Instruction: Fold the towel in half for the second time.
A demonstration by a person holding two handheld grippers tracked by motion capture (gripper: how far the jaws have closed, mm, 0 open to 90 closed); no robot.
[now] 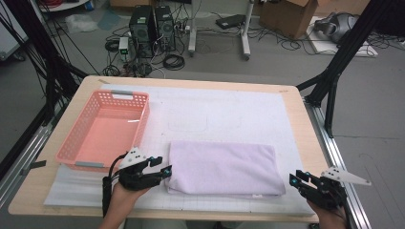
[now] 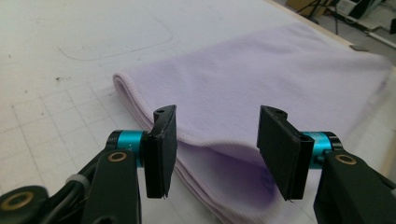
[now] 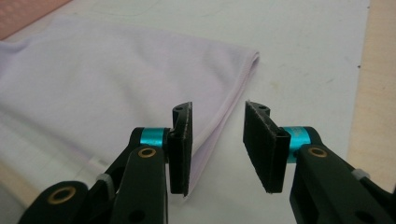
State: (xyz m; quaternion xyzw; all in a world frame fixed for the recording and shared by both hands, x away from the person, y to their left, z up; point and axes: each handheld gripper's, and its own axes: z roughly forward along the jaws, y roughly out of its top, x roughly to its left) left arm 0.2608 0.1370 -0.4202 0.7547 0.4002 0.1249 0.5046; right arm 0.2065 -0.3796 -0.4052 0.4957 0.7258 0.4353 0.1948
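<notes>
A folded lilac cloth (image 1: 222, 168) lies flat on the white gridded mat near the table's front edge. My left gripper (image 1: 162, 169) is open at the cloth's left end. In the left gripper view the cloth's folded edge (image 2: 224, 144) runs between the left gripper's (image 2: 217, 149) jaws, which do not touch it. My right gripper (image 1: 297, 182) is open just off the cloth's right front corner. Seen from the right gripper (image 3: 218, 140), the cloth's hemmed corner (image 3: 205, 140) lies by the left jaw, with bare mat in the gap.
A pink plastic basket (image 1: 76, 150) stands empty at the left of the mat, just behind my left hand. The white mat (image 1: 229, 109) stretches bare behind the cloth. Wooden table edge (image 1: 313, 143) runs on the right. Cables, computer towers and boxes lie on the floor beyond.
</notes>
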